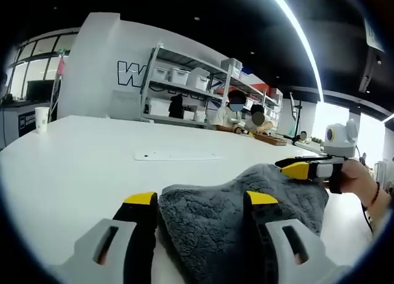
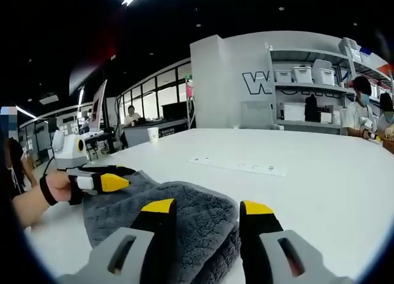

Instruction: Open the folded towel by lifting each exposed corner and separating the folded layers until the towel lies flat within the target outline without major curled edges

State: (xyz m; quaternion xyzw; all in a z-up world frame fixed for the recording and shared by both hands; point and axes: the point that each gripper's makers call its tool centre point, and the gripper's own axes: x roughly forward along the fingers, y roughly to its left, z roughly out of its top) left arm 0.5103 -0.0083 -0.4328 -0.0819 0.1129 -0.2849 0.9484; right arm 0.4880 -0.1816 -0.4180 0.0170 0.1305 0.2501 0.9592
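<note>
On white table (image 1: 74, 167), grey towel (image 1: 234, 210) bunched betw. wide jaws of left gripper (image 1: 200, 201) & right gripper (image 2: 206, 207), bare tabletop around edges.

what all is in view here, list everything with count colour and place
towel: 1, dark grey, folded and bunched on the table between both grippers
table: 1, white, under everything
flat panel: 1, white, set in the table beyond the towel
paper cup: 1, white, far table edge
shelving: 1 unit, grey, holding white bins, by the back wall
seated people: 2, at the shelving end of the table
left gripper: 1, grey with yellow tips, jaws open, straddling the towel's near edge
right gripper: 1, same colours, jaws open over the towel's opposite edge
hand: 1, holding the right gripper
</note>
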